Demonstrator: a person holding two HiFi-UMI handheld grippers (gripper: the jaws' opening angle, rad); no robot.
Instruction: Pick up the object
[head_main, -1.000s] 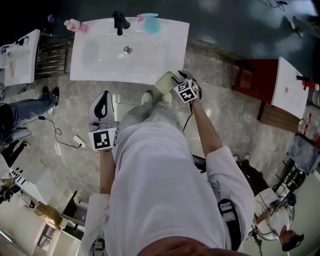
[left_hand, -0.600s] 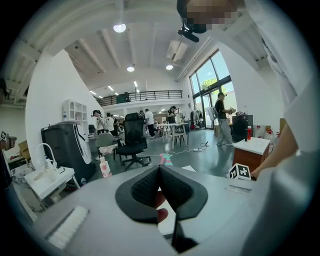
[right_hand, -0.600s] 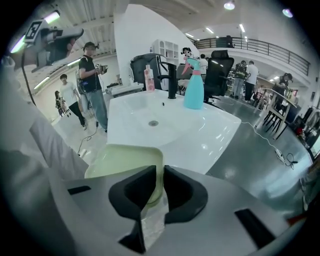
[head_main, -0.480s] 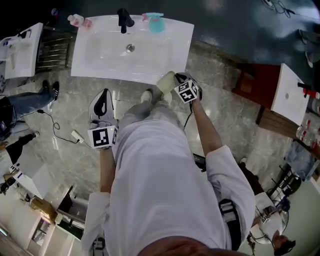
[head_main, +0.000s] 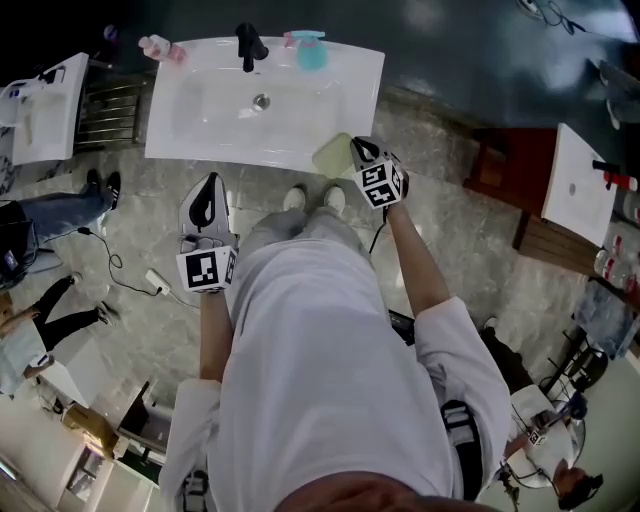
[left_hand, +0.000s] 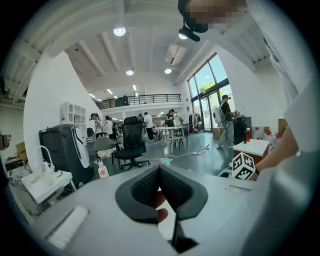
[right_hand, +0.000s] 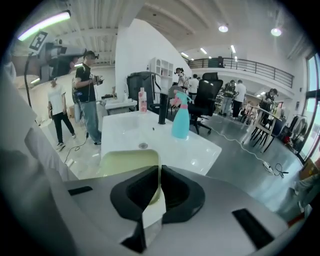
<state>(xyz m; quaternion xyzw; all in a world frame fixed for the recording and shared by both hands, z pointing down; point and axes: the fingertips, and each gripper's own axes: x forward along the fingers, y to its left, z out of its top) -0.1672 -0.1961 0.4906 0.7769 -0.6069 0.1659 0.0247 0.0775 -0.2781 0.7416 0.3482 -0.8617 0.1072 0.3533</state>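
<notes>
A pale yellow-green flat pad (head_main: 332, 155) hangs at the front edge of the white sink (head_main: 200, 110). My right gripper (head_main: 355, 150) grips its near edge. In the right gripper view the pad (right_hand: 127, 162) stands on edge between the black pads, and the right gripper's (right_hand: 159, 185) jaws are still closing on it. My left gripper (head_main: 208, 190) is held lower left over the floor, away from the sink. Seen in its own view, the left gripper (left_hand: 160, 170) has its jaws together and holds nothing.
On the sink's back rim stand a black faucet (head_main: 248, 45), a teal spray bottle (head_main: 310, 48) and a pink bottle (head_main: 160, 48). At the left are a second white basin (head_main: 40, 110) and a metal rack (head_main: 105, 115). A red-brown table (head_main: 520, 170) stands to the right. A cable (head_main: 120, 275) lies on the floor.
The right gripper with the pad has shifted slightly up toward the sink's front edge. The left gripper has stayed where it was.
</notes>
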